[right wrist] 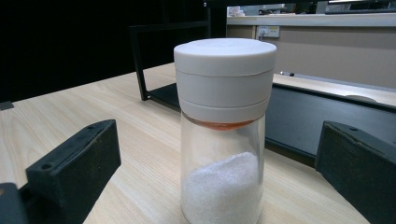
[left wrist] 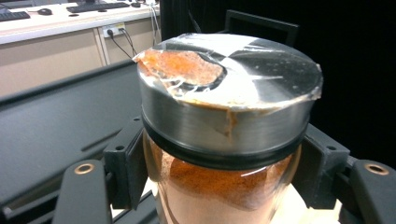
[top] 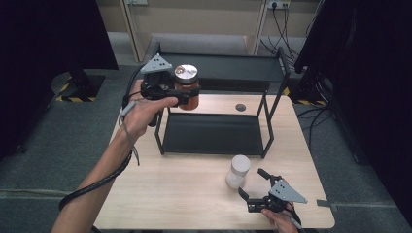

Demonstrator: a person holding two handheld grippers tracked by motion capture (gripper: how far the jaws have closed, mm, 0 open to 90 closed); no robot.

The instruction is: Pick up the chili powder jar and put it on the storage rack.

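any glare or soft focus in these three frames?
Left gripper view: bright streaky glare on the metal lid of the orange spice jar; the desk behind is soft. Right gripper view: the white-lidded jar is sharp and evenly lit, the jaws in the foreground slightly blurred. High view: the table is well lit, the sides fall to black.

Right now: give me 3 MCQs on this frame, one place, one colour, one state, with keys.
1. Where is the white-lidded jar?
A. on the tabletop in front of the rack
B. on the rack's top shelf
C. in the left gripper

2. What colour is the powder in the metal-lidded jar?
A. green
B. orange-red
C. blue

3. What state is the right gripper in?
A. shut on a jar
B. open
C. shut with nothing in it

Key: 1 A, it stands on the wooden table before the black rack. 2 B, orange-red shows through the glass. 3 B, its jaws stand apart either side of the white-lidded jar.
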